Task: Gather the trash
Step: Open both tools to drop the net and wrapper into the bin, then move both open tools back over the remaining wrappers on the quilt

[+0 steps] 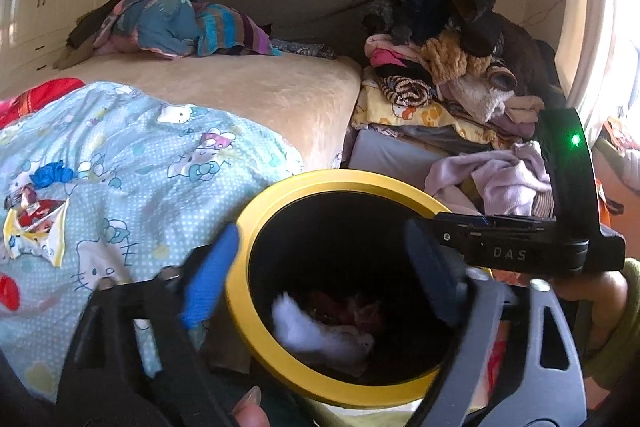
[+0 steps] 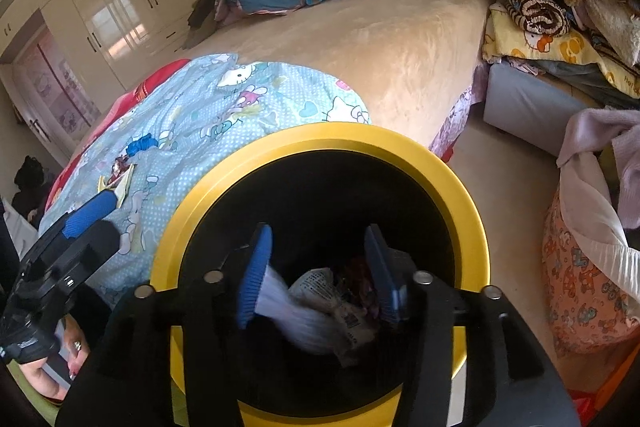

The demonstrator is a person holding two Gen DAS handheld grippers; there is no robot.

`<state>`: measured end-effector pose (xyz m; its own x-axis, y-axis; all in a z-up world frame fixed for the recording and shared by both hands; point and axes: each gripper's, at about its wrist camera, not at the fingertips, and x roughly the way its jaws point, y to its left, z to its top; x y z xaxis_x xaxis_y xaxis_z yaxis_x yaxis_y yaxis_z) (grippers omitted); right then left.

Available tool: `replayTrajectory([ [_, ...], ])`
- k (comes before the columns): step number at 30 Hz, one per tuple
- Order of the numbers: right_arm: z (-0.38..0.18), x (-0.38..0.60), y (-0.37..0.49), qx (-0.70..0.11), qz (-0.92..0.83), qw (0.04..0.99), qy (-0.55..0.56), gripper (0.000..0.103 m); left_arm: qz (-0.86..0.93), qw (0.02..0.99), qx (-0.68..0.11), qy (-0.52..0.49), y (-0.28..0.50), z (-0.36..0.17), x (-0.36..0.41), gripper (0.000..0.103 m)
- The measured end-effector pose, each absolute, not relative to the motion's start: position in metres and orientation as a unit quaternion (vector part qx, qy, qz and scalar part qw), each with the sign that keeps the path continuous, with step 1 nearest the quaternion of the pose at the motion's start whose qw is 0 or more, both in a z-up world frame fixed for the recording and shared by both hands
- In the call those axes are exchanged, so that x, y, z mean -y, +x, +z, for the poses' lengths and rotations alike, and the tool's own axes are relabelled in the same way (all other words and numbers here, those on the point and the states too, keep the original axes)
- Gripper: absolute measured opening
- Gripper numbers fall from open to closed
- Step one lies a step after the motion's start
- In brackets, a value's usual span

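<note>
**Both grippers open over the yellow-rimmed bin**

The round black bin with a broad yellow plastic rim (image 2: 320, 143) stands on the floor just beside the near right corner of the bed, close enough that trash can go from the bedding to its mouth in a short reach. The right gripper (image 2: 318, 267) hangs above the opening with its blue ribbed pads about half apart and nothing pressed between them. A white crumpled tissue (image 2: 298, 323) and a white printed wrapper (image 2: 320, 287) lie below, inside the bin, blurred as if dropping. The left gripper (image 1: 324, 267) spans the near left of the rim, jaws spread wide and empty; one blue pad sits outside the rim, the other over the dark interior.

More trash waits on the bed. On the light blue cartoon-print quilt (image 1: 132, 163), to the far left, lie a torn yellow-edged snack packet (image 1: 36, 223) and a small crumpled blue scrap (image 1: 52, 174), well apart from the bin. These look like the likely next pickups.
</note>
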<state>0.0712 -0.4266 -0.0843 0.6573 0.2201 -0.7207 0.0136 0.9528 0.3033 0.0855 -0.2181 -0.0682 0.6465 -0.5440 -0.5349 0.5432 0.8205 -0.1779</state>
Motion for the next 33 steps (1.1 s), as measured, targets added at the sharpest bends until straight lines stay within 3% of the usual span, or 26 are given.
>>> replayTrajectory([
  [2, -0.082, 0.426, 0.071, -0.406, 0.055, 0.901, 0.14, 0.055, -0.292, 0.911, -0.291, -0.002, 0.086, -0.066, 0.215, 0.081],
  [4, -0.079, 0.423, 0.07, -0.4, 0.051, 0.905, 0.132, 0.057, -0.285, 0.915, -0.287, -0.005, 0.087, -0.064, 0.212, 0.093],
  [21, -0.036, 0.392, 0.061, -0.323, 0.055, 0.941, 0.09, 0.071, -0.217, 0.938, -0.269, -0.031, 0.095, -0.041, 0.177, 0.093],
  [33, -0.013, 0.358, 0.067, -0.296, 0.084, 0.949, 0.073, 0.076, -0.154, 0.953, -0.252, -0.059, 0.103, -0.028, 0.142, 0.093],
])
